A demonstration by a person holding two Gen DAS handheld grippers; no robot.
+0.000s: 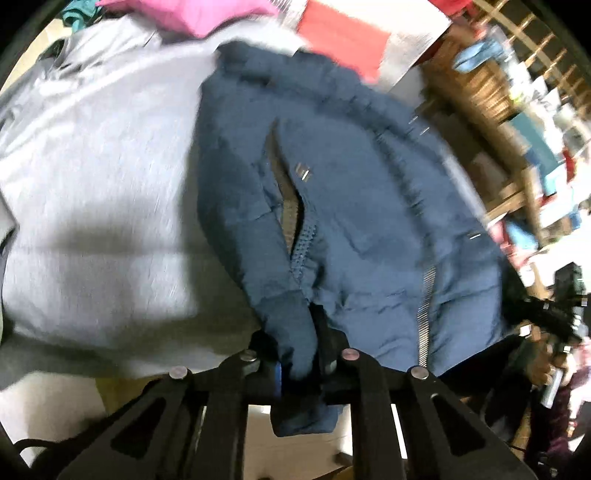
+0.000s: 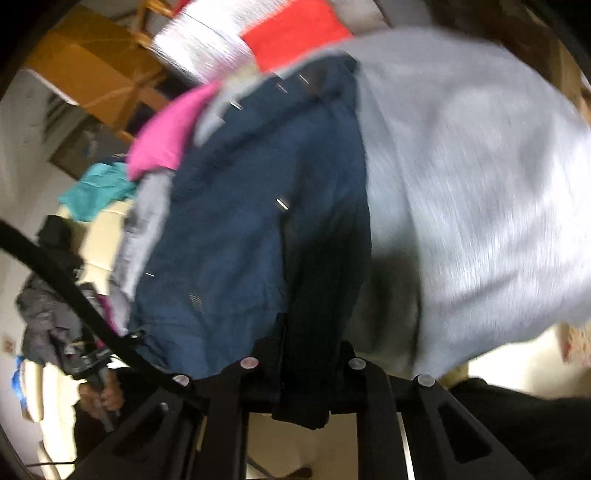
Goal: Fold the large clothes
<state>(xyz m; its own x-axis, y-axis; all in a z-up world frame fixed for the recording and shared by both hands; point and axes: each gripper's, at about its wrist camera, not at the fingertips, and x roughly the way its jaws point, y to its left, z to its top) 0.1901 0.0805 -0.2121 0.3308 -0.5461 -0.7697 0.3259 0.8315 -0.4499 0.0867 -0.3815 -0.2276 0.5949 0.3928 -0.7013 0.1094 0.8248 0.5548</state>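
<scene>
- one navy jacket, lying over one grey garment; each shows in both views.
- left gripper: fingers pinching a navy cuff or hem.
- right gripper: fingers pinching the jacket's dark edge.
- one pink cloth, one red cloth: both views.
- one teal cloth: clear in right view only.
- shelves: left view only.

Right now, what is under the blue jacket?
A big grey garment lies under the blue jacket and spreads out beside it. Whatever is under the middle of the jacket is covered, so it cannot be seen.
</scene>
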